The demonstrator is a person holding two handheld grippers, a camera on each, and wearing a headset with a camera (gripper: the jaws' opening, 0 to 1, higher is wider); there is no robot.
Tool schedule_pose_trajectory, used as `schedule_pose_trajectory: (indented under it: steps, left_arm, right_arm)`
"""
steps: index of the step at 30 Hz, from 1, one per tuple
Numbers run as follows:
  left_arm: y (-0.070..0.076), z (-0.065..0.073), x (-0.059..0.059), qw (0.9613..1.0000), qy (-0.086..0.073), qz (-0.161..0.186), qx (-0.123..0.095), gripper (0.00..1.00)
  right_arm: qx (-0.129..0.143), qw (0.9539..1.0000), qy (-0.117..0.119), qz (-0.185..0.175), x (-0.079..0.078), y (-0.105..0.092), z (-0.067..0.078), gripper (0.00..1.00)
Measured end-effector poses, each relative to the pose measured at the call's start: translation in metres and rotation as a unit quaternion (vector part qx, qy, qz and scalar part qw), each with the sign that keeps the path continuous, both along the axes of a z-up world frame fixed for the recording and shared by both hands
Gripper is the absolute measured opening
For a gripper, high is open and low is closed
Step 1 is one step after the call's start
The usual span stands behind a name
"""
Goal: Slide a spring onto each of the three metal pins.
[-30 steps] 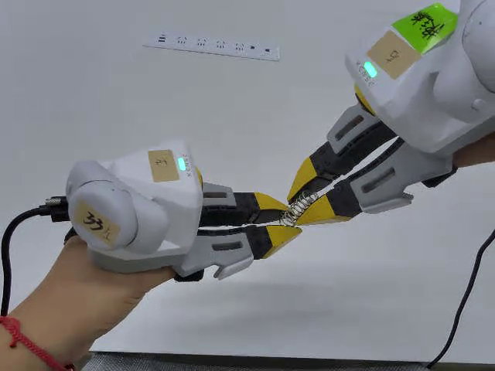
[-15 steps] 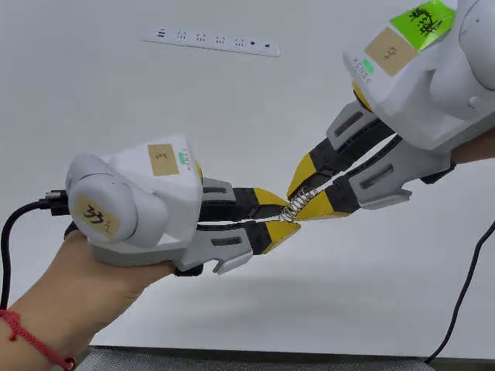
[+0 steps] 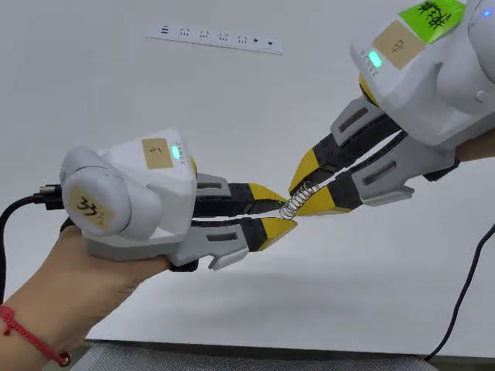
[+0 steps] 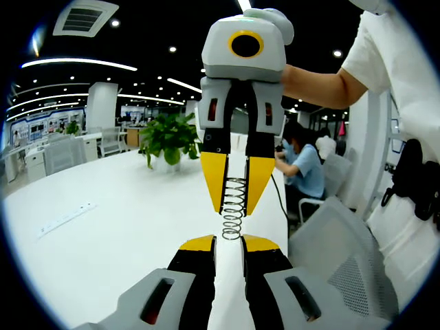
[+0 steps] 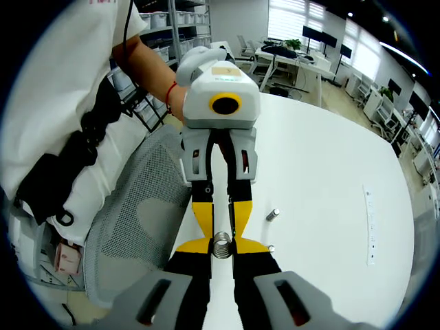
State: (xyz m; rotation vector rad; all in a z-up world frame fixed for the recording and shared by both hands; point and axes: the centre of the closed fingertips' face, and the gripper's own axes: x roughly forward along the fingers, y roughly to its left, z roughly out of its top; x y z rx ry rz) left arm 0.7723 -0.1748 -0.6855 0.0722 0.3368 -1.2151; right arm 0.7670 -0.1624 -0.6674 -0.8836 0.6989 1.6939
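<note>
Tip to tip above the white table [image 3: 232,124], the two grippers meet. My right gripper [image 3: 307,193] comes in from the upper right, shut on a small steel spring [image 3: 298,202] between its yellow fingertips [image 4: 213,180]. In the left gripper view the spring [image 4: 234,206] hangs down to my left gripper [image 4: 229,240]. The left gripper [image 3: 288,214] reaches in from the left, jaws close together on a thin metal pin that the spring mostly hides. In the right gripper view the spring [image 5: 221,245] shows end-on in my right gripper [image 5: 221,246]. Two loose pins [image 5: 272,215] [image 5: 271,248] lie on the table.
A white power strip [image 3: 215,40] lies at the table's far side. A grey mesh chair [image 5: 137,227] stands by the near edge. A black cable [image 3: 464,301] hangs at the right. A person sits at a desk [image 4: 302,165] beyond the table.
The grippers stay tip to tip with the spring between them. The right gripper has drifted slightly up and to the right; the whole view has shifted a little.
</note>
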Motion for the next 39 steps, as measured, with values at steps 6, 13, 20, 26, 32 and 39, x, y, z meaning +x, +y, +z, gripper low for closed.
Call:
schedule_pose_trajectory:
  steps: [6, 13, 20, 26, 32, 39]
  left_arm:
    - [0.012, -0.003, -0.001, 0.9999, -0.004, 0.005, 0.009, 0.2]
    - [0.031, -0.011, -0.002, 0.9992, -0.012, 0.014, 0.036, 0.29]
    - [0.055, -0.018, 0.001, 0.9977, -0.017, 0.032, 0.058, 0.41]
    - [0.075, -0.02, 0.007, 0.9965, -0.016, 0.054, 0.062, 0.49]
    - [0.088, -0.018, 0.013, 0.9957, -0.015, 0.073, 0.055, 0.56]
    - [0.097, -0.023, 0.017, 0.9948, -0.008, 0.082, 0.059, 0.72]
  right_arm:
    - [0.003, 0.9996, -0.004, -0.028, 0.008, -0.011, 0.002, 0.12]
    - [-0.006, 0.9977, -0.016, -0.065, 0.024, -0.029, -0.001, 0.12]
    - [-0.037, 0.9934, -0.031, -0.104, 0.044, -0.051, -0.015, 0.12]
    - [-0.061, 0.9897, -0.048, -0.121, 0.056, -0.06, -0.028, 0.12]
    - [-0.071, 0.988, -0.047, -0.129, 0.068, -0.064, -0.044, 0.12]
    - [-0.079, 0.9864, -0.041, -0.139, 0.079, -0.064, -0.065, 0.12]
